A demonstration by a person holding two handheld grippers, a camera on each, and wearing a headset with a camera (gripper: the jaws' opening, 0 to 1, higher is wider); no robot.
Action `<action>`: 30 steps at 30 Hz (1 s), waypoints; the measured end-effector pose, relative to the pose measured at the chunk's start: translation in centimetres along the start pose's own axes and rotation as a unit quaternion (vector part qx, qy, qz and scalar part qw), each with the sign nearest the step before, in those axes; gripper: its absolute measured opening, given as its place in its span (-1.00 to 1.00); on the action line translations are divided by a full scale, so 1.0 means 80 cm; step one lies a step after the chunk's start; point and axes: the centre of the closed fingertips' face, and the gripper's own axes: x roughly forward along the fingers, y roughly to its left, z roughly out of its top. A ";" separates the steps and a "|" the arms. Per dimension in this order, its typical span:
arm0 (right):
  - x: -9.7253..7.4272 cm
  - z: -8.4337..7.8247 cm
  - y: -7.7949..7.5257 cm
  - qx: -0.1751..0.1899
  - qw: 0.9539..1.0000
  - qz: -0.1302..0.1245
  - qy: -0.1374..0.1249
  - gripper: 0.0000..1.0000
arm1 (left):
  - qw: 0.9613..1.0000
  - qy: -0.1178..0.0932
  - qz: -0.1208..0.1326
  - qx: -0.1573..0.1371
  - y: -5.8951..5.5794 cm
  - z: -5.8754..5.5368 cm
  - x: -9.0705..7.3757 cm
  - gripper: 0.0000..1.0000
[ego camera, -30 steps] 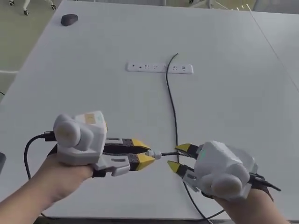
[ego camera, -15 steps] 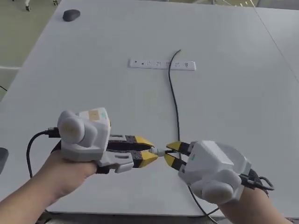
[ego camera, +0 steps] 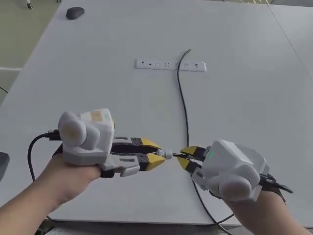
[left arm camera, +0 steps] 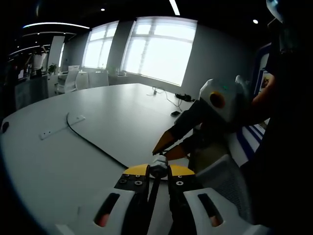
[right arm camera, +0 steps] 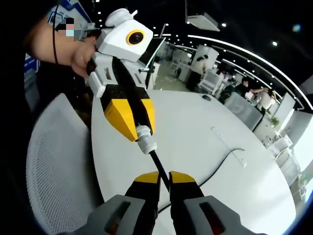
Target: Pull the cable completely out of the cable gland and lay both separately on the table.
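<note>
A small white cable gland hangs over the table's near part, with my left gripper shut on it. In the left gripper view the gland sits between the yellow tips. A black cable comes out of the gland's right end and runs up the table toward the power strip. Just right of the gland, my right gripper is shut on the cable. The right gripper view has the cable passing between the right gripper's tips, and the gland at the nose of the left gripper.
A white power strip lies mid-table and a dark mouse sits at the far left corner. A black lead loops from the left gripper's rear. The table's front edge is just below both hands. A mesh chair stands beside the table.
My right gripper, open around the cable a second ago, has moved in close to the gland and shut on the cable. The left gripper has kept hold of the gland.
</note>
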 end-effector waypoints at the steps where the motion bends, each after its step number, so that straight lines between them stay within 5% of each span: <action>1: 0.000 -0.002 -0.001 0.011 1.000 0.000 0.000 -0.98 | 1.000 -0.001 0.000 0.000 0.000 0.000 0.000 -0.71; 14: 0.001 -0.027 -0.010 0.106 0.994 -0.005 0.013 -0.97 | 1.000 -0.003 -0.001 0.006 -0.002 0.003 0.001 -0.71; 30: 0.007 -0.077 -0.027 0.218 0.974 -0.025 0.050 -0.96 | 1.000 -0.001 0.003 0.007 0.000 0.001 -0.002 -0.71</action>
